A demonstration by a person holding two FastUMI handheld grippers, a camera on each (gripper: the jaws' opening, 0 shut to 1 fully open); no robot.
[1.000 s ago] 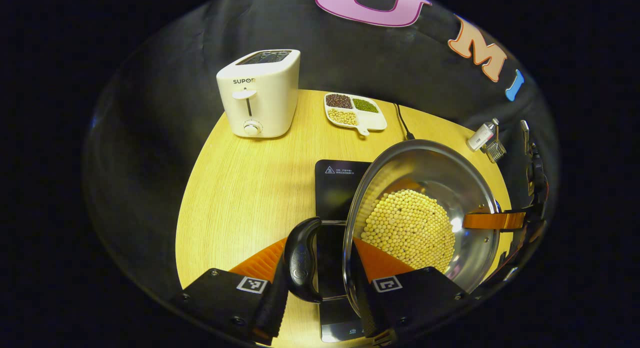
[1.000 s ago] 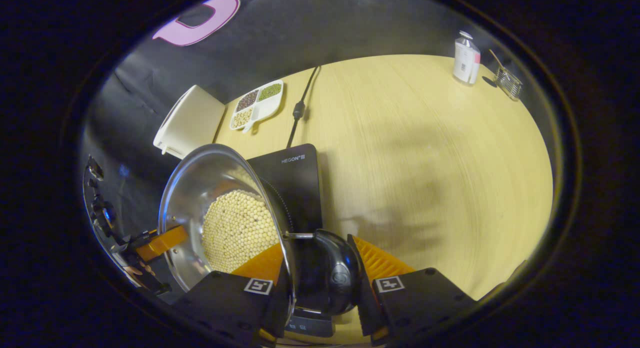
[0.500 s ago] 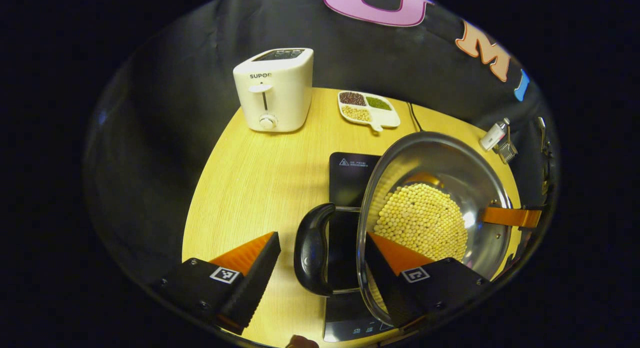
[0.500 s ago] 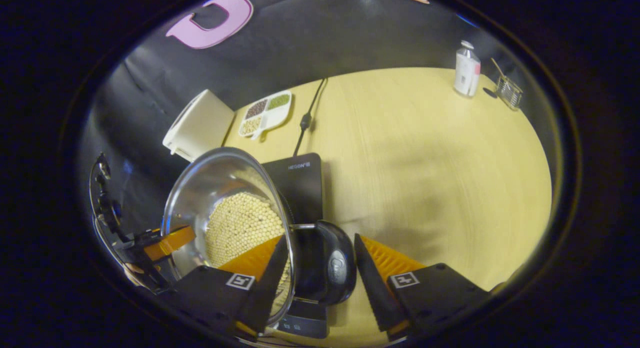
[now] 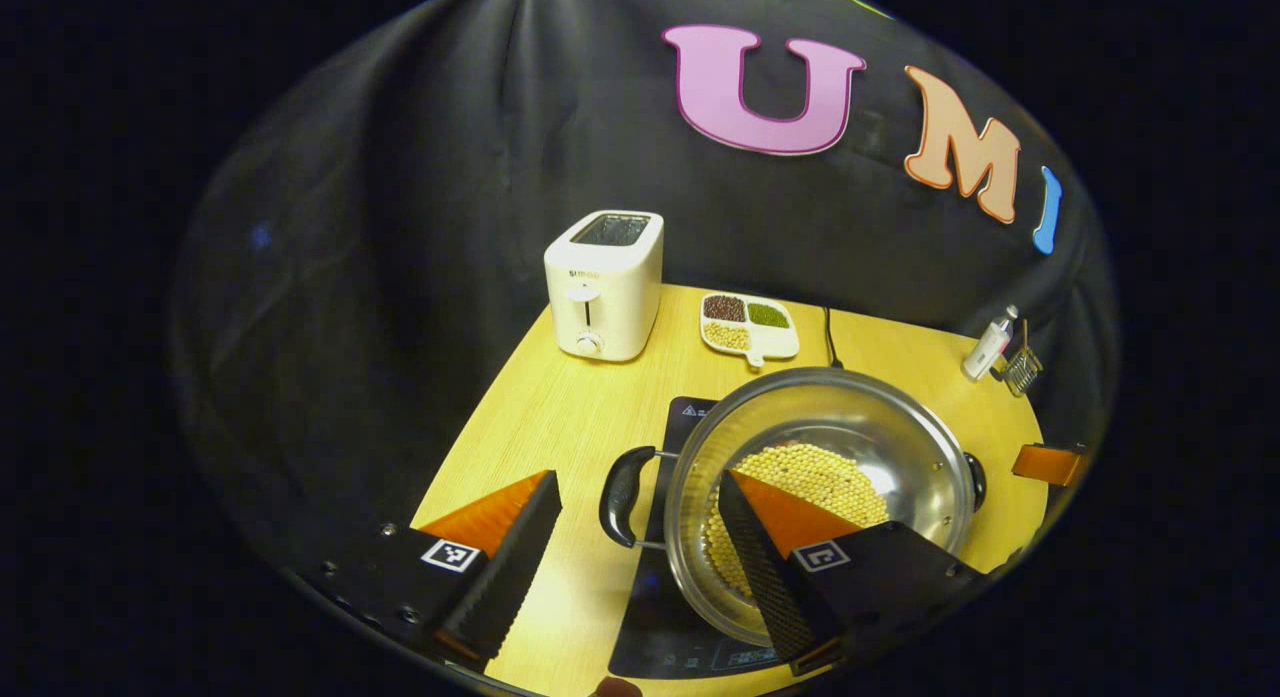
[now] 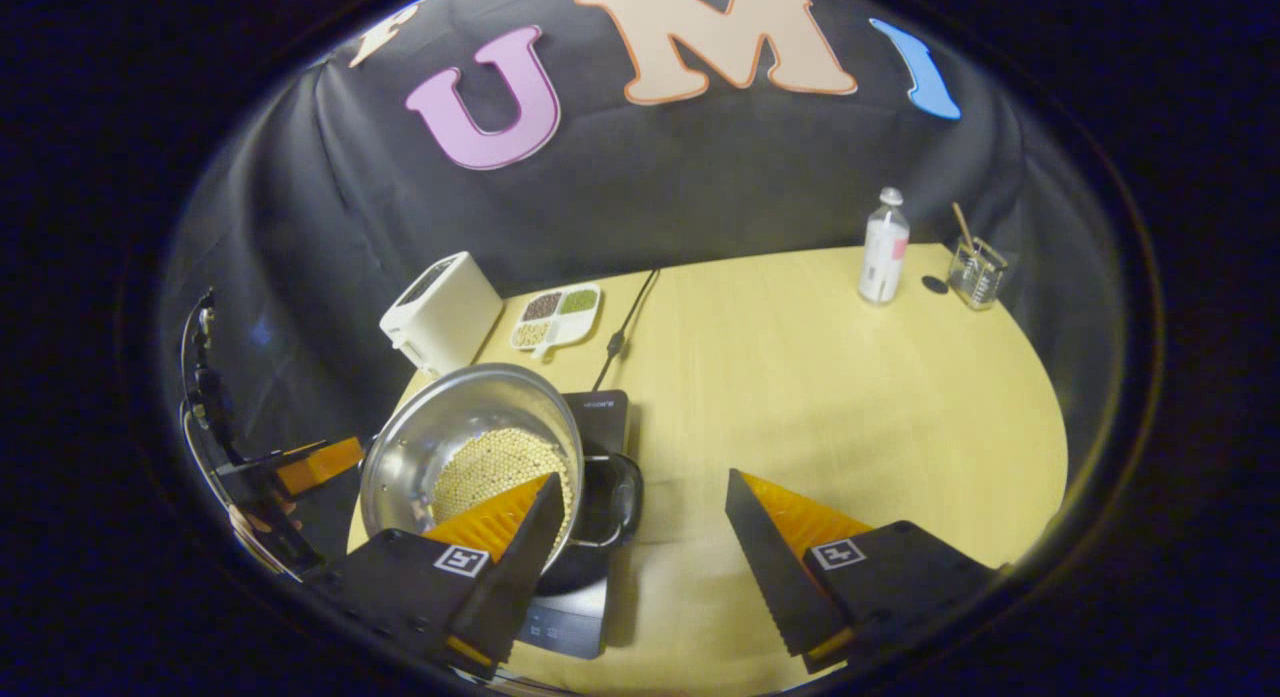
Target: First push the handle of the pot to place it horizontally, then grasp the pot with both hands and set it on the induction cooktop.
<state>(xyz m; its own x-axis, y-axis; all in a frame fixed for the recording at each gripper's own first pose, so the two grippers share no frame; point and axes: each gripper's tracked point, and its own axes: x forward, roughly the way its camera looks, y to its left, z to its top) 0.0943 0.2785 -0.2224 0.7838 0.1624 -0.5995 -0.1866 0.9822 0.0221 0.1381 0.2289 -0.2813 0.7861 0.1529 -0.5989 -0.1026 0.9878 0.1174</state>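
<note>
Left gripper view: the left gripper (image 5: 640, 552) stands with its jaws spread wide and holds nothing. The pot (image 5: 820, 497), stainless steel with a layer of pale beans (image 5: 800, 477) in the bottom, sits on the black induction cooktop (image 5: 690, 617) in the near part of the wooden table (image 5: 560, 427). Its left handle (image 5: 620, 497) lies level and sticks out sideways, free between the two fingers with neither one touching it. The right finger reaches in over the pot's rim. At the far edge of the table are a white toaster (image 5: 603, 285) and a divided dish (image 5: 750, 325) of beans.

Right gripper view: the right gripper (image 6: 645, 552) is likewise wide and empty. The pot (image 6: 470, 457) rests upright on the cooktop (image 6: 560, 617), just left of the gripper, its right handle (image 6: 610, 502) clear of both fingers. Farther right stand a bottle (image 6: 884, 247) and a small glass (image 6: 975, 272), well apart from the pot.

Assessment: handle levelled, pot carried and set on the cooktop, both grips let go. The task appears complete; all that seems left is drawing the grippers clear without nudging the pot.
</note>
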